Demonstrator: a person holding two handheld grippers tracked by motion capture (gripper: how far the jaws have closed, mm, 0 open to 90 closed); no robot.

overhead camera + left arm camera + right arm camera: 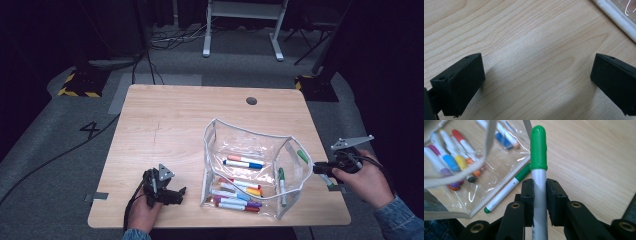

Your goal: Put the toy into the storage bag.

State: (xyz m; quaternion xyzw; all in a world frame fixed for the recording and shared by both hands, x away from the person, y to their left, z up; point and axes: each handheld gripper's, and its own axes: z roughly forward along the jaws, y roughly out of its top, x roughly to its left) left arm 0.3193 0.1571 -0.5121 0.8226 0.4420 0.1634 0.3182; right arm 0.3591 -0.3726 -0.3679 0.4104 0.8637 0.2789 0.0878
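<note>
Right gripper [539, 195] fingers tight on green marker [539, 157] beside clear pouch [245, 150]; left gripper [537, 82] fingers wide.

I see bare table [170, 120] across the left and far side, open for passage. The clear pouch [245, 165] blocks the right middle; a green marker [282, 186] lies beside its right wall.
</note>
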